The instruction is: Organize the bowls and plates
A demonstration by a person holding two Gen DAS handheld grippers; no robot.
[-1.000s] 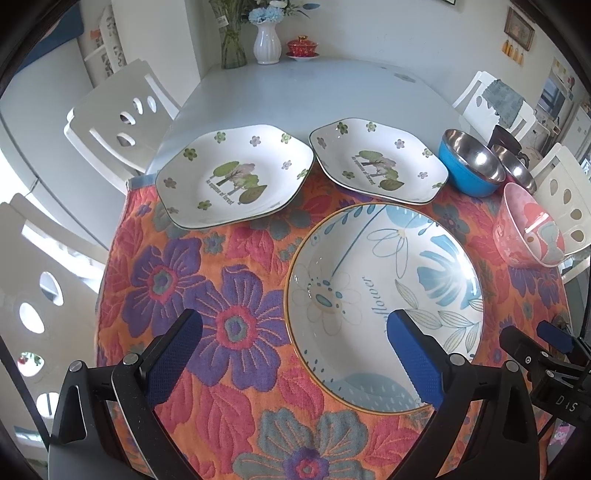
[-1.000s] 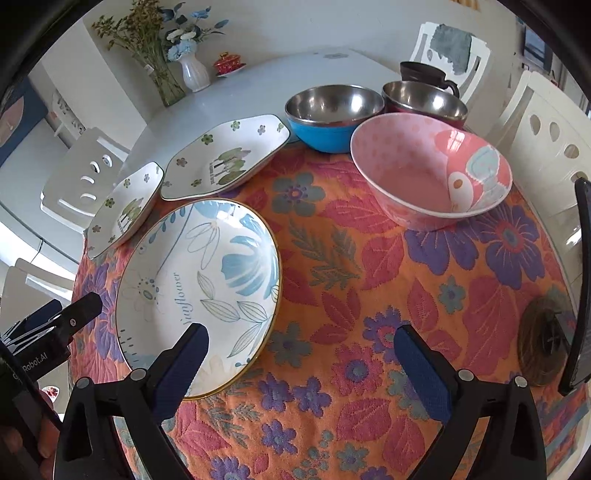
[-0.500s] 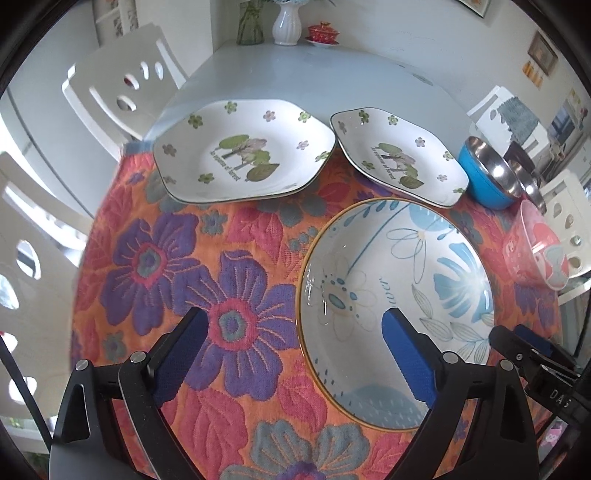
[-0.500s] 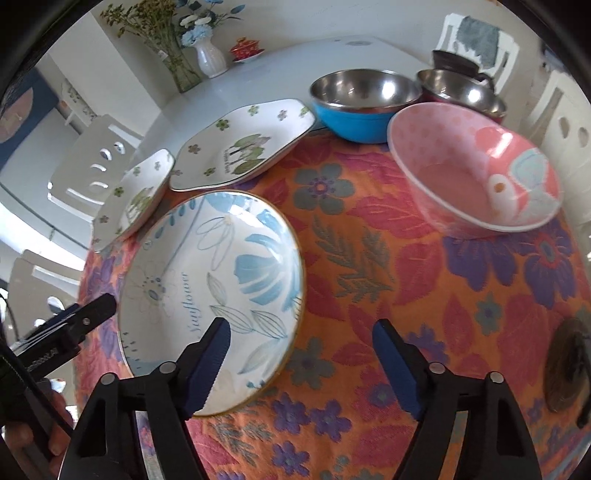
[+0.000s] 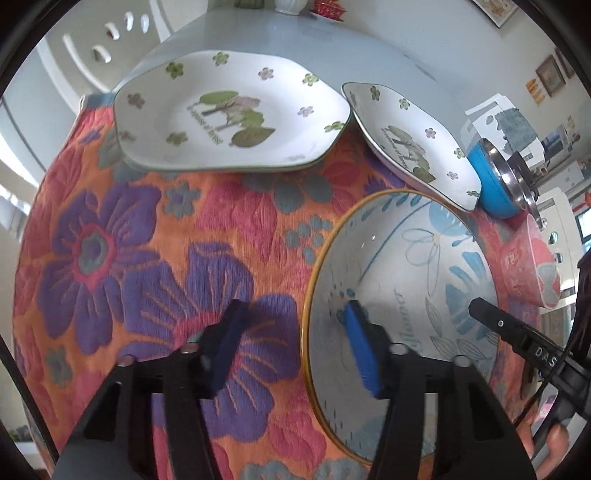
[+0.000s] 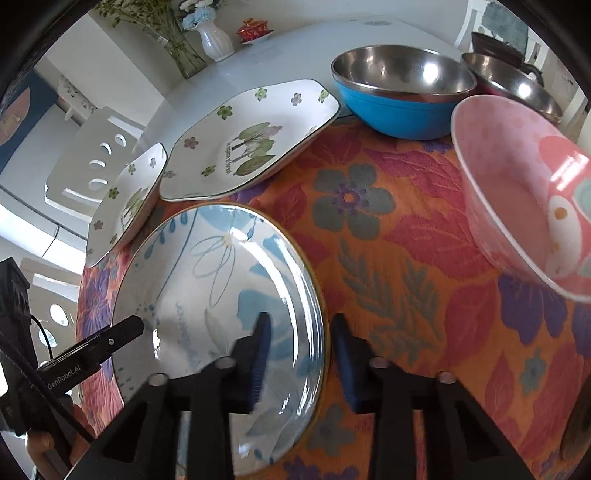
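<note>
A large round blue-flowered plate (image 5: 406, 280) (image 6: 221, 280) lies on the flowered cloth. My left gripper (image 5: 295, 343) straddles its left rim, one finger inside, one outside, jaws partly closed but apart from the rim. My right gripper (image 6: 301, 354) straddles its right rim the same way. Two white hexagonal plates (image 5: 229, 114) (image 5: 410, 144) lie behind; they also show in the right wrist view (image 6: 251, 144) (image 6: 129, 199). A pink bowl (image 6: 524, 192), a blue steel bowl (image 6: 402, 88) and a second steel bowl (image 6: 513, 85) stand at the right.
The orange flowered cloth (image 6: 406, 258) covers the near part of a grey table (image 5: 295, 40). A vase (image 6: 214, 40), a glass vase of stems (image 6: 177, 44) and a red lidded cup (image 6: 255, 29) stand at the far end. White chairs (image 6: 99, 155) surround the table.
Both grippers have moved down and in to the big plate's opposite rims, and both have narrowed their jaws from wide open to a small gap around the rim.
</note>
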